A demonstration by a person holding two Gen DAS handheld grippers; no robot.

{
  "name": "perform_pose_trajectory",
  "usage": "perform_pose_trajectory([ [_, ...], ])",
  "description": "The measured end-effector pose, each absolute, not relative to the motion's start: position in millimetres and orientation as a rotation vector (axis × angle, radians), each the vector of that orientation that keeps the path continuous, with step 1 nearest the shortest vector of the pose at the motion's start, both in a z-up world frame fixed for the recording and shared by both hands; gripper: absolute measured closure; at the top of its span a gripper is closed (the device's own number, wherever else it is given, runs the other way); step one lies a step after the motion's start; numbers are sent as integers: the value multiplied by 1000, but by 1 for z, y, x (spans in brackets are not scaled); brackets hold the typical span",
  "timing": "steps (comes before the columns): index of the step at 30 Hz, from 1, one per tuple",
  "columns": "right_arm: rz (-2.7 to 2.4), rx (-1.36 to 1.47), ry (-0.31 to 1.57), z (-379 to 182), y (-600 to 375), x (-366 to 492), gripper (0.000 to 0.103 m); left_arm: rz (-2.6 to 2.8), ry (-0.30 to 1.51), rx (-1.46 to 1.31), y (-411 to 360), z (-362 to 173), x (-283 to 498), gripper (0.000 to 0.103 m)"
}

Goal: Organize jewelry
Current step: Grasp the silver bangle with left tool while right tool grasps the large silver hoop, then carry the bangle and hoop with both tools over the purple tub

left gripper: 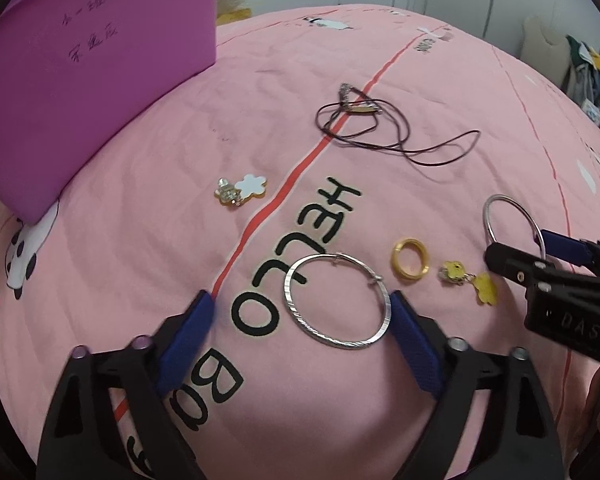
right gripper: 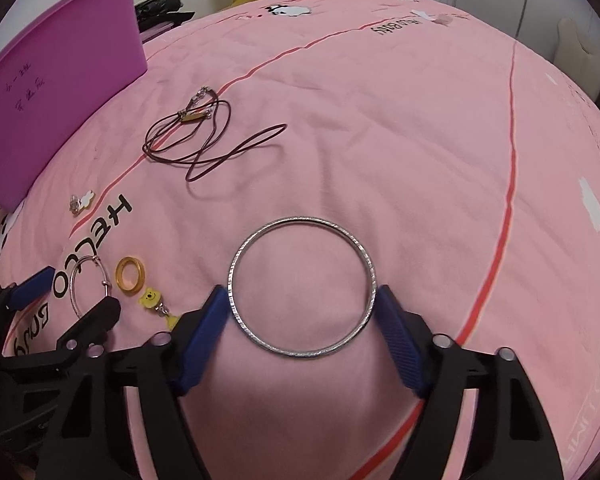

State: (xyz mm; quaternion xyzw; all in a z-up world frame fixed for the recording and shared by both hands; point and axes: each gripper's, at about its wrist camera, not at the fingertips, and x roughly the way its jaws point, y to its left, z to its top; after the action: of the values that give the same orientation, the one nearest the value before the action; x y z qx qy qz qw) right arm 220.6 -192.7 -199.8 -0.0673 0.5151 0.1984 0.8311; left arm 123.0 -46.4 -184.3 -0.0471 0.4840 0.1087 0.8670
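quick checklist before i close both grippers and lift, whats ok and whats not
1. Left gripper straddles the silver hoop: ok.
2. Both left gripper pads on the hoop: not ok. Its left pad stands apart from it; only the right pad touches.
3. Right gripper on the silver bangle: ok, pads touch both sides.
4. Gold ring outside both grips: ok, it lies apart between them.
5. Room in the purple bin: cannot tell, its inside is hidden.
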Motion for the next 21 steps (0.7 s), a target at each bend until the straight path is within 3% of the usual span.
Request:
perform_pose_trajectory([
  [3,411,-140,1083,-197,-194,216,32,201,1004,-80,-50,-180,120,48],
  [5,405,-124,1079,-196,-196,213,32,185,1004,-91,-46,-176,120,55],
  [21,365,10,1061,-180,-214,181,32,5,1002,-138,-17,-158,106,57],
])
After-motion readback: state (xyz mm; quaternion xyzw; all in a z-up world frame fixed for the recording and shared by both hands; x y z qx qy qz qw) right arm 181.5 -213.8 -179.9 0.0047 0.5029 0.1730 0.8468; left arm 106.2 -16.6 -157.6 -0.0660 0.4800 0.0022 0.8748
